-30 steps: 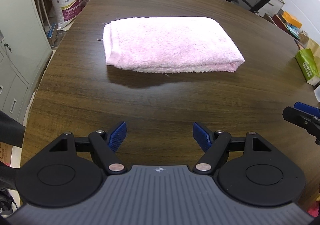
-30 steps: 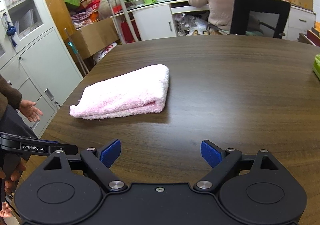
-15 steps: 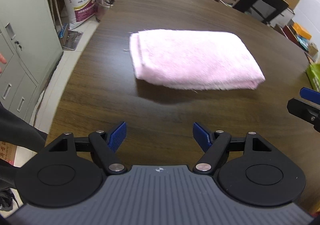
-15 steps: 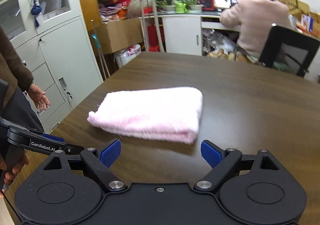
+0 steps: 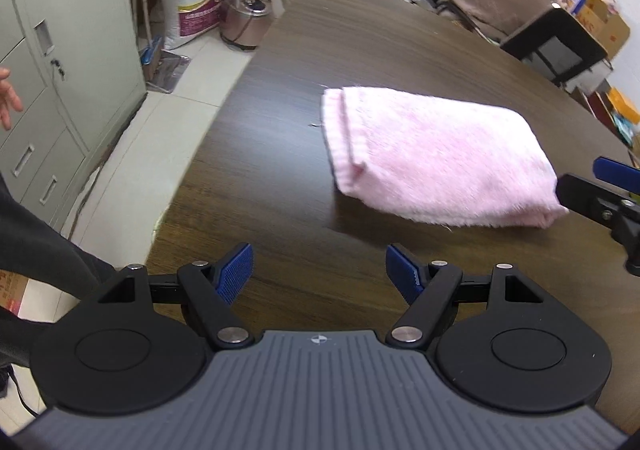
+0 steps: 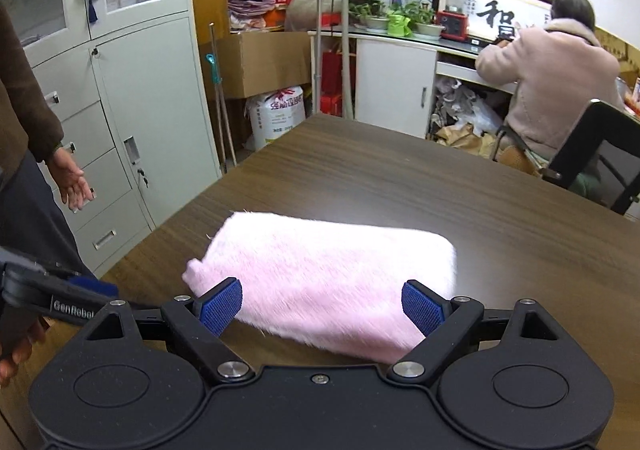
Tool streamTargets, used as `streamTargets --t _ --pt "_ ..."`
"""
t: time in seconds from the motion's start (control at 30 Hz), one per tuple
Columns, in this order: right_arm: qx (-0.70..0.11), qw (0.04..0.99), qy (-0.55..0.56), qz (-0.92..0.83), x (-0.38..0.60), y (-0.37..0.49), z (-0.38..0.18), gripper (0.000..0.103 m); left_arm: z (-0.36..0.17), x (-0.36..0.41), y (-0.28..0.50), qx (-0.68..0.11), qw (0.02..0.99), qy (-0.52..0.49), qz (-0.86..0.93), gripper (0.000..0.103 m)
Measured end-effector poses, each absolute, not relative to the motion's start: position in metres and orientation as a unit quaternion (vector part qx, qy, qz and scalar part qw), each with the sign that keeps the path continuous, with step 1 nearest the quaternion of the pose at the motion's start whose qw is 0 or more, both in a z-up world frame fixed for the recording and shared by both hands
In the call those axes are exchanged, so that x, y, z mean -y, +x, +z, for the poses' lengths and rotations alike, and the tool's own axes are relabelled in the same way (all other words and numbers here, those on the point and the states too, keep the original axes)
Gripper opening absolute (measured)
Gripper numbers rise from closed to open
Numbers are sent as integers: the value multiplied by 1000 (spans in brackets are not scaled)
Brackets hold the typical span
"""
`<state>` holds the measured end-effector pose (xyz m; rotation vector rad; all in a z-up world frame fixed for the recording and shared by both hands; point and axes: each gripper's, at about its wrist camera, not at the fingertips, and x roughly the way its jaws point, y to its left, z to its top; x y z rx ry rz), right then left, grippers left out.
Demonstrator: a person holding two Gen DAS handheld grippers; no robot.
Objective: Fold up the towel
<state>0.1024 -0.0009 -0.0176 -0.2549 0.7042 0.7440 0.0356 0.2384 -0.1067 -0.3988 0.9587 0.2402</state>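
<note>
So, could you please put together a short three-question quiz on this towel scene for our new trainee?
1. True or false: the towel lies folded on the table.
2. Which gripper is closer to the towel: A) left gripper B) right gripper?
3. Fill in: both grippers' jaws are ____.

Key: 1. True. 2. B, its jaws stand either side of the towel's near edge. 3. Open, holding nothing.

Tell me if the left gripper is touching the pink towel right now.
Apart. The left wrist view shows bare dark table between the open left gripper and the folded pink towel.
</note>
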Motion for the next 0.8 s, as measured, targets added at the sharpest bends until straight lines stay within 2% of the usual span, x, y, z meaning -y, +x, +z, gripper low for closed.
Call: streamTargets --t 0.13,0.3,0.53,0.8 --pt "-334 854 -136 375 -27 102 -27 87 -108 -248 33 -455 860 -201 119 73" --pt "-292 830 -215 424 -59 82 -47 86 -114 -260 29 -461 855 -202 123 73" --pt "-268 810 -286 436 -81 72 -66 72 -114 -262 46 -462 857 -202 107 73" --pt "-265 809 -306 426 -76 69 -75 72 -98 -261 87 -450 866 -199 87 73"
